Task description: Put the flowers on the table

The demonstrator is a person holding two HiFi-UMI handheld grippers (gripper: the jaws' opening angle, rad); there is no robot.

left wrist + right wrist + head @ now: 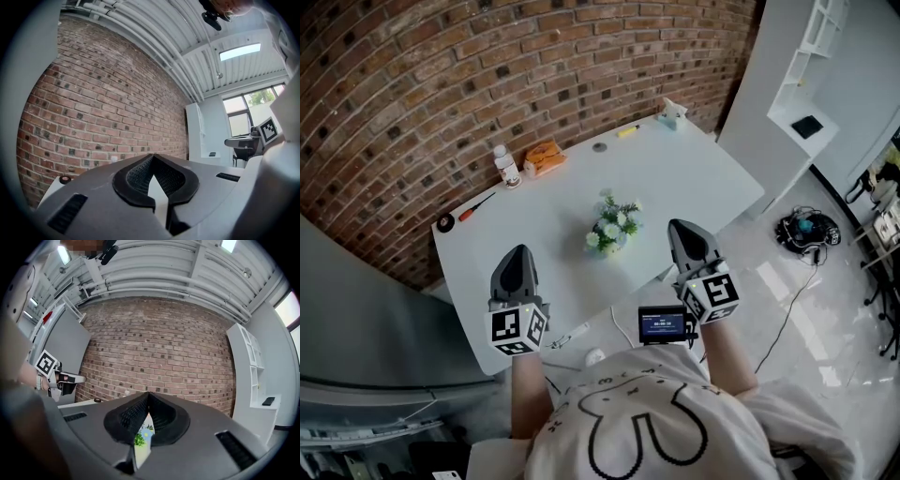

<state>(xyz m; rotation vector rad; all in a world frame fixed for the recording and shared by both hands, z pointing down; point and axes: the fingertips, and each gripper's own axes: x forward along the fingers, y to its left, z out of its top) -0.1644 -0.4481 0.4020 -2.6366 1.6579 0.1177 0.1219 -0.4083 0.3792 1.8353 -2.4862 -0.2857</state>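
A small bunch of white and green flowers (613,226) in a pale pot stands upright near the middle of the white table (712,178). My left gripper (520,251) hovers over the table's near left edge, shut and empty, to the left of the flowers. My right gripper (679,226) is just right of the flowers, also shut with nothing held. In the left gripper view the jaw tips (152,157) meet against the brick wall. In the right gripper view the gripper (148,394) points over the table, and the flowers (140,437) peek through the slit below the tips.
Along the table's far edge lie a small bottle (506,166), an orange box (544,157), a red-handled tool (476,206), a yellow pen (628,131) and a pale figurine (672,113). A small screen (661,324) sits at the near edge. White shelving (811,84) and floor cables (806,230) are to the right.
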